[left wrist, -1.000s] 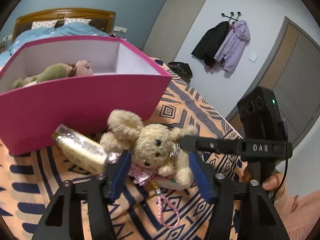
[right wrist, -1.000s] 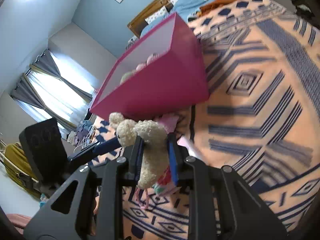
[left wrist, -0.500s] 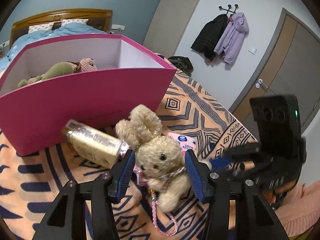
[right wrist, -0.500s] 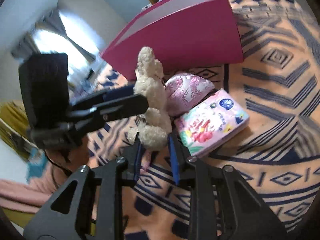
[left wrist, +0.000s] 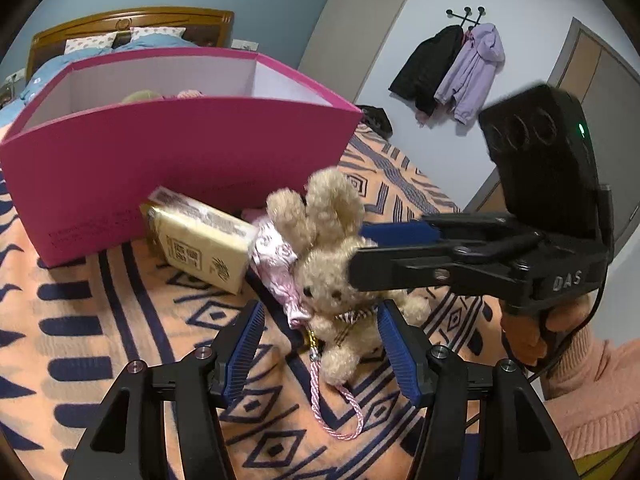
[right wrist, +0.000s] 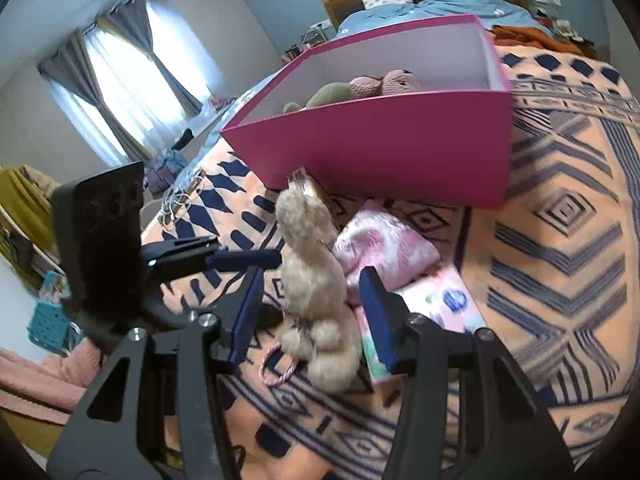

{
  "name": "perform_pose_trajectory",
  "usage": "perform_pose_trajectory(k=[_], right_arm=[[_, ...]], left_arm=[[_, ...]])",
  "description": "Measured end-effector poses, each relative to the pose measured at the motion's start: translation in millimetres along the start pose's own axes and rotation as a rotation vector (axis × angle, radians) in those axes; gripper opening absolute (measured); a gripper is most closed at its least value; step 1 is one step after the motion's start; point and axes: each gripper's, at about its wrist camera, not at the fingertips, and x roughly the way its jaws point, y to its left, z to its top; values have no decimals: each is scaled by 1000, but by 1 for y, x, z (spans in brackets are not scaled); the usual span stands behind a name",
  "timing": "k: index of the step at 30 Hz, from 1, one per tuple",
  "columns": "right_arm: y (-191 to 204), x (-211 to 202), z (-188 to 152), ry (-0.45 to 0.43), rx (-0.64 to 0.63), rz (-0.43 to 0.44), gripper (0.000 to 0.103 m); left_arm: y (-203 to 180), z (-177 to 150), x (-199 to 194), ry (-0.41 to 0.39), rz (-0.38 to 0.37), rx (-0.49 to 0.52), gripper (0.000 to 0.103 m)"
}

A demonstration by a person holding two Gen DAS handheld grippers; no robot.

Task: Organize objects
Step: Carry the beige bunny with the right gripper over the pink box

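A beige plush bunny (left wrist: 334, 276) with a pink cord stands on the patterned blanket, also in the right wrist view (right wrist: 316, 288). My left gripper (left wrist: 320, 344) is open, its blue pads either side of the bunny's lower body, not touching. My right gripper (right wrist: 310, 312) is open around the bunny; it reaches in from the right in the left wrist view (left wrist: 360, 252). The pink box (left wrist: 172, 152) behind holds a green and a pink plush (right wrist: 360, 88). A cream tissue pack (left wrist: 200, 244), a pink pouch (right wrist: 384, 248) and a floral wipes pack (right wrist: 420, 316) lie by the bunny.
The orange and navy blanket (right wrist: 560, 240) covers the bed. A wooden headboard (left wrist: 132, 24) and blue bedding lie behind the box. Coats (left wrist: 452, 68) hang on the wall beside a door. Curtained windows (right wrist: 132, 80) are at the left.
My right gripper opened and let go of the bunny. The bunny now stands upright between both open grippers. The left gripper pulled back a little.
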Motion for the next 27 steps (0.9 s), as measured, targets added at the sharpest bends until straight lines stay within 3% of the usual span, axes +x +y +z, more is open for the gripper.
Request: perform_pose_trajectory(k=[2,4,13,17,21,27], right_arm=[[2,9,2,22,-7,-1,52],[1,15,2,34,-21,-17,36],[2,-15,5,-47,-9,35,36],[6,-30,15,-88,-13,70,36],[6,-38,25,-123,-17,83,36],[4,-48,39,-172,-10,109,36]], left_arm=[[0,0,4,9,-9,-5,60],[-1,0,6,15,-13,-8,60],[-17,13,-9,-36,-80,22,58],[-25,24,-25,-90,-80,46,46],[-29,37,-35,-117,-46,71,45],[-32,53,-36,-134,-58,60,44]])
